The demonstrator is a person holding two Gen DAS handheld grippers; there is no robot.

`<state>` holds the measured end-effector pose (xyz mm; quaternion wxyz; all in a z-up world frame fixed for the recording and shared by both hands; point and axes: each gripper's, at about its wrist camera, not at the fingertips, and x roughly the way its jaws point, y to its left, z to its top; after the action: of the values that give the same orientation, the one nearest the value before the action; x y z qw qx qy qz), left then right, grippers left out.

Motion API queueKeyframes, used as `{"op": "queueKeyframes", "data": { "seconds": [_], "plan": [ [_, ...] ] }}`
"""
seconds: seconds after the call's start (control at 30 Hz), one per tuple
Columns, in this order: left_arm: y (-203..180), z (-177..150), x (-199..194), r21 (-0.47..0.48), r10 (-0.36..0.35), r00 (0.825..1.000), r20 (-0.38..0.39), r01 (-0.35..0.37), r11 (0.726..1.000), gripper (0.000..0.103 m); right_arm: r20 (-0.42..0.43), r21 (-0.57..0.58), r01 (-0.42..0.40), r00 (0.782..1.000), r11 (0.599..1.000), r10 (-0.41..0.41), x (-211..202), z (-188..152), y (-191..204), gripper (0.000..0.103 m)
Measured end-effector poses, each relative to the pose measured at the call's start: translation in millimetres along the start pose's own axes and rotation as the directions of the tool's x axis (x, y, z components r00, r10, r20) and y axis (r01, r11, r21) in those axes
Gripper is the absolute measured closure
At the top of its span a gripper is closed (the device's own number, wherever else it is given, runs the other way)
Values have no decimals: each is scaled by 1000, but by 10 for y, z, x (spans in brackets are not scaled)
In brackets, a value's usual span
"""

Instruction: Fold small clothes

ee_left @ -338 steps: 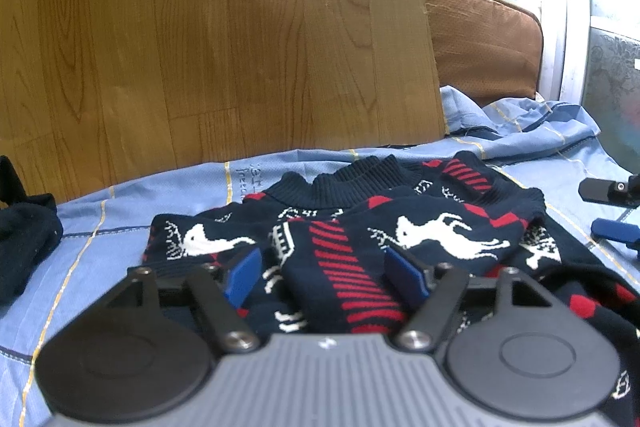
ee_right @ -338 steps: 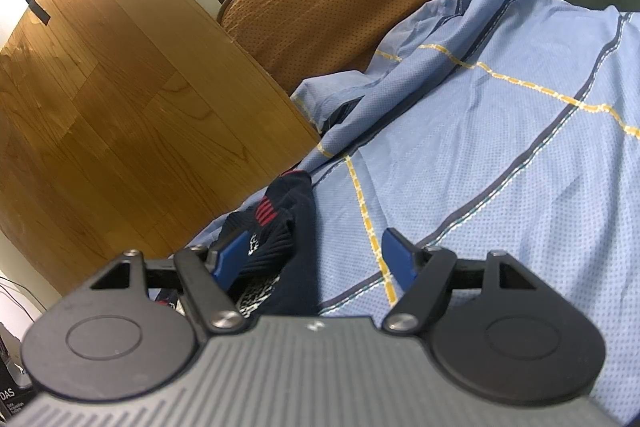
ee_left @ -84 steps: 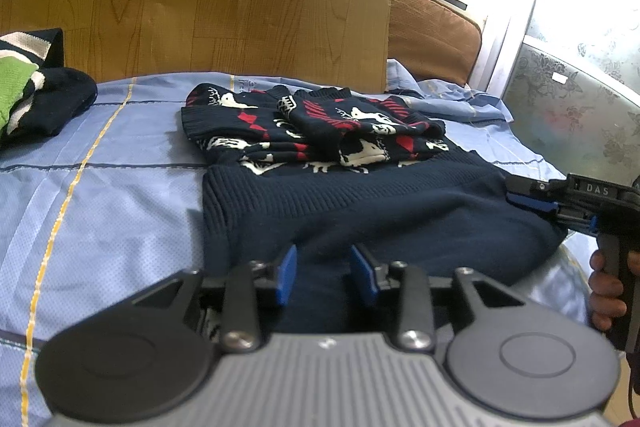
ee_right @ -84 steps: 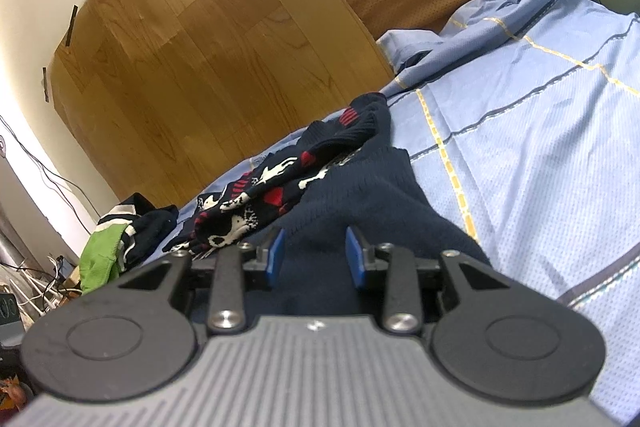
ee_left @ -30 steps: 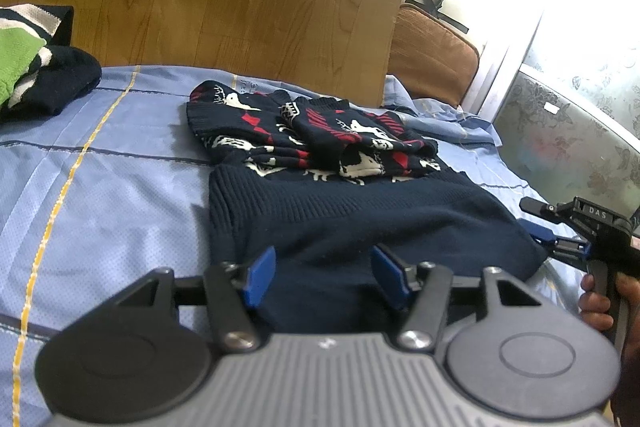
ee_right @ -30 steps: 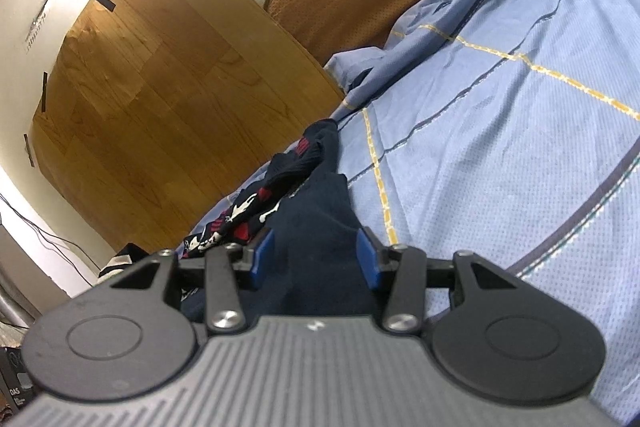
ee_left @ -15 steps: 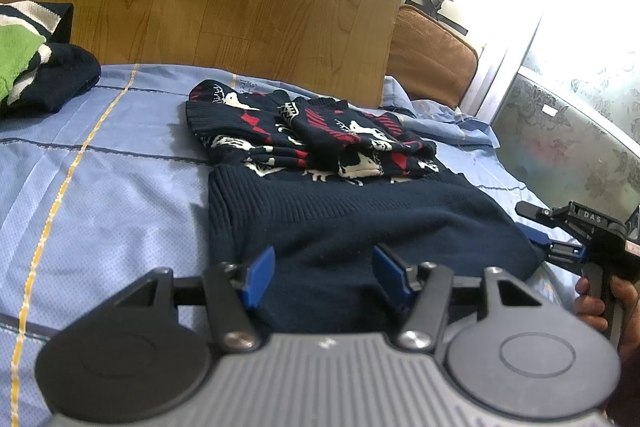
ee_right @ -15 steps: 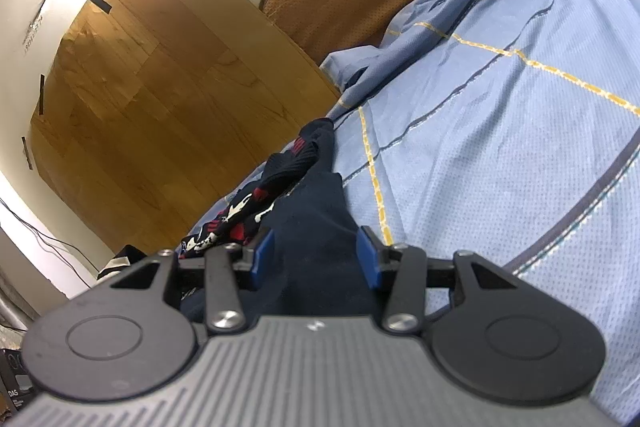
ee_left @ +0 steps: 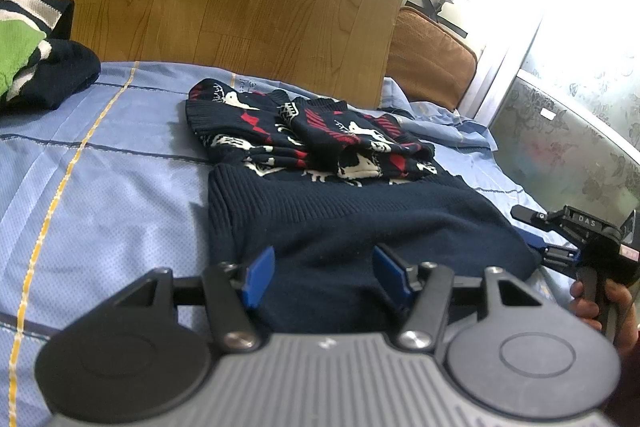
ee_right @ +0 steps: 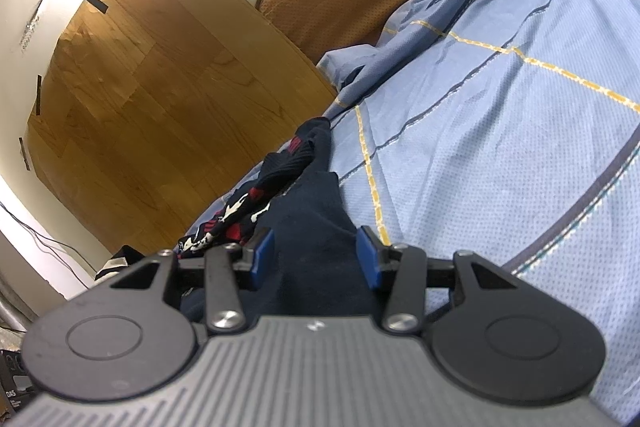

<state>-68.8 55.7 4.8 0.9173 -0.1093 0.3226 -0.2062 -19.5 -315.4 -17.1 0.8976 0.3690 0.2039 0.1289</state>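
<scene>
Now both tools, left (ee_left: 324, 275) and right (ee_right: 310, 255), gape empty over sweater (ee_left: 360, 227) hem; next: pinch, fold upward.

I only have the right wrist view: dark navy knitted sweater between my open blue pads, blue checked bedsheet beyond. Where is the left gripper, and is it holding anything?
Observer: The left gripper is open, pads apart over the plain near edge of the navy knitted sweater, gripping nothing.
Operator: Are the sleeves folded in?
Observer: Yes. The red-and-white patterned sleeves lie folded over the chest at the far end.
Operator: Where does my right gripper sit from there?
Observer: The right gripper is at the sweater's right edge, jaws open.
</scene>
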Motion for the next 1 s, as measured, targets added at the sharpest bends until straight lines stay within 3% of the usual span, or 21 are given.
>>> {"op": "queueKeyframes", "data": {
  "seconds": [1.0],
  "plan": [
    [38, 6, -9, -19, -17, 1000, 1, 17, 1000, 45, 3, 15, 20, 1000, 1000, -20, 9, -34, -23, 54]
  ]
}}
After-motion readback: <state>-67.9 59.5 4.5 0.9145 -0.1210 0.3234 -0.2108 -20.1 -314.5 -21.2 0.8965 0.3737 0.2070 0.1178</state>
